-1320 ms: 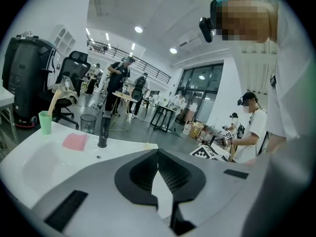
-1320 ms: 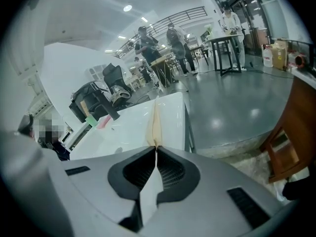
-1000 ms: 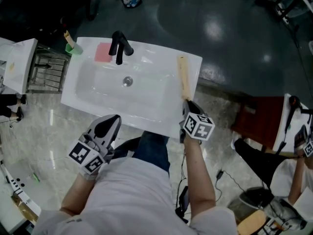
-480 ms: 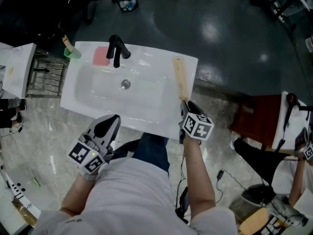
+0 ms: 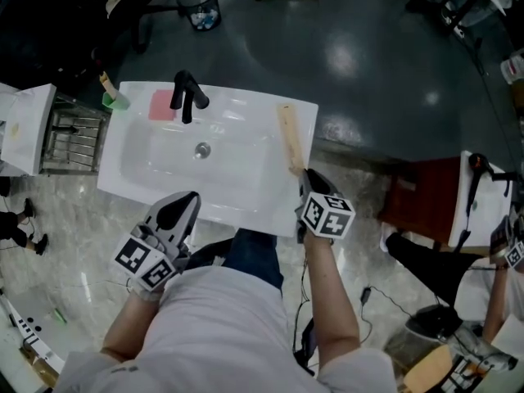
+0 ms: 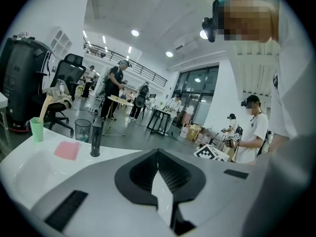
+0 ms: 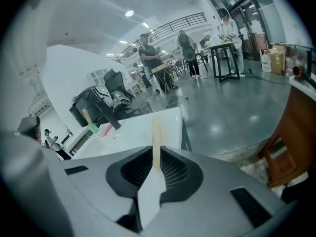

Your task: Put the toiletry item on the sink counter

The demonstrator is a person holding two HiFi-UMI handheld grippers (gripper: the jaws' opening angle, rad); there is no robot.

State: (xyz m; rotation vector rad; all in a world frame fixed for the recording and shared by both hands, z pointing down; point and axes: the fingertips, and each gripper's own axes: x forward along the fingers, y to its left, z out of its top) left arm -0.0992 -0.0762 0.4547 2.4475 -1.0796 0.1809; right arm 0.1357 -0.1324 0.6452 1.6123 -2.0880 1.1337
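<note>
A long flat wooden toiletry stick (image 5: 289, 142) lies on the right rim of the white sink counter (image 5: 246, 105), pointing away from me. My right gripper (image 5: 305, 177) sits at its near end. In the right gripper view the stick (image 7: 157, 132) runs straight out from between the jaws of the right gripper (image 7: 156, 168). Those jaws are closing, and the pads do not press on the stick. My left gripper (image 5: 182, 201) hovers at the counter's front edge, left of middle. The left gripper (image 6: 158, 154) is shut and holds nothing.
A black faucet (image 5: 187, 97), a pink pad (image 5: 160, 105) and a green cup (image 5: 115, 99) stand along the back of the counter. A wire rack (image 5: 72, 133) adjoins it on the left. A dark red cabinet (image 5: 422, 199) is to the right, and other people are nearby.
The sink and the wooden stick have slid left and up in the head view as the camera shifted. Both grippers keep their places in view, and the stick stays flat on the counter.
</note>
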